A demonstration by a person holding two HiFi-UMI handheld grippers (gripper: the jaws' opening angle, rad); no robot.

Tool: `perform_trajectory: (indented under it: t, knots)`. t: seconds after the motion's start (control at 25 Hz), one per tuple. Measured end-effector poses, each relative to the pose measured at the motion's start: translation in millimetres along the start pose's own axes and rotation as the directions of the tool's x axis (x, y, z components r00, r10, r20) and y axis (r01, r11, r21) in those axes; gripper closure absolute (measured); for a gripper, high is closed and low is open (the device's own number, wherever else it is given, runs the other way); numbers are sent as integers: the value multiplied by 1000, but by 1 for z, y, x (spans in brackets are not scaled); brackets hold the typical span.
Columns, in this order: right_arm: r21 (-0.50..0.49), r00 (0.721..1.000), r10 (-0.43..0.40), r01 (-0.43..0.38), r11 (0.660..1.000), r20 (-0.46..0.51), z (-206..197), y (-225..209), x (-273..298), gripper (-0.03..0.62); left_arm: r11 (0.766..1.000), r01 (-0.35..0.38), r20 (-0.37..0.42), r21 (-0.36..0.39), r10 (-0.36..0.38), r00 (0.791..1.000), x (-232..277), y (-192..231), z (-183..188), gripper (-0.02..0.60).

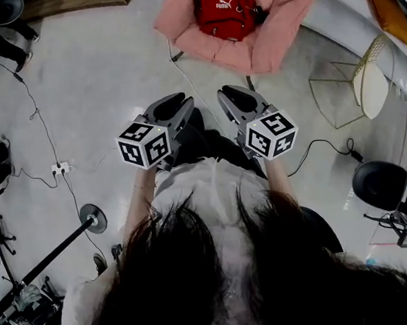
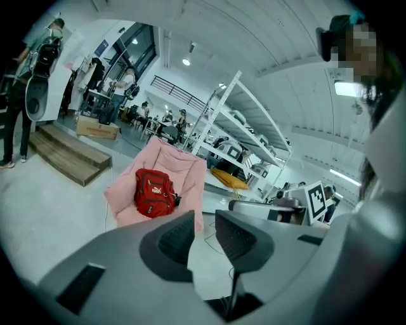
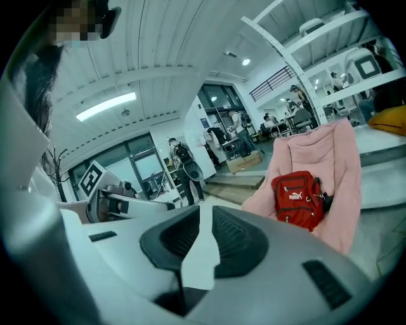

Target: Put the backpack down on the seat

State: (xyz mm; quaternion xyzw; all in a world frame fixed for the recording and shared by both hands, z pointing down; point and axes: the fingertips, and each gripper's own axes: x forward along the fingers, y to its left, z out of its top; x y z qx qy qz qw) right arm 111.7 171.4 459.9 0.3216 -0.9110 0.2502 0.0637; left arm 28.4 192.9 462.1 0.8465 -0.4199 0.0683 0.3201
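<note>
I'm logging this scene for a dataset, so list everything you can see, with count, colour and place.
backpack: one, red, lying on the seat
seat: one, pink, on the floor ahead of the person
wire-frame chair: one, gold and cream, right of the seat
power strip: one, white, floor at left
stand: one, black, round base, floor at left
shelving: one, white, behind the seat
left gripper: one, grey, jaws apart, empty
right gripper: one, grey, jaws nearly together, empty
</note>
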Motion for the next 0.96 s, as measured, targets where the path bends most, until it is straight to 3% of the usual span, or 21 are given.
perform_trajectory:
  t: [0.96]
  knots:
    - [-39,1000,-13,13,999,5,0,-3,-4,522,999,-30,6,32,30,1000,-4,4,1,468]
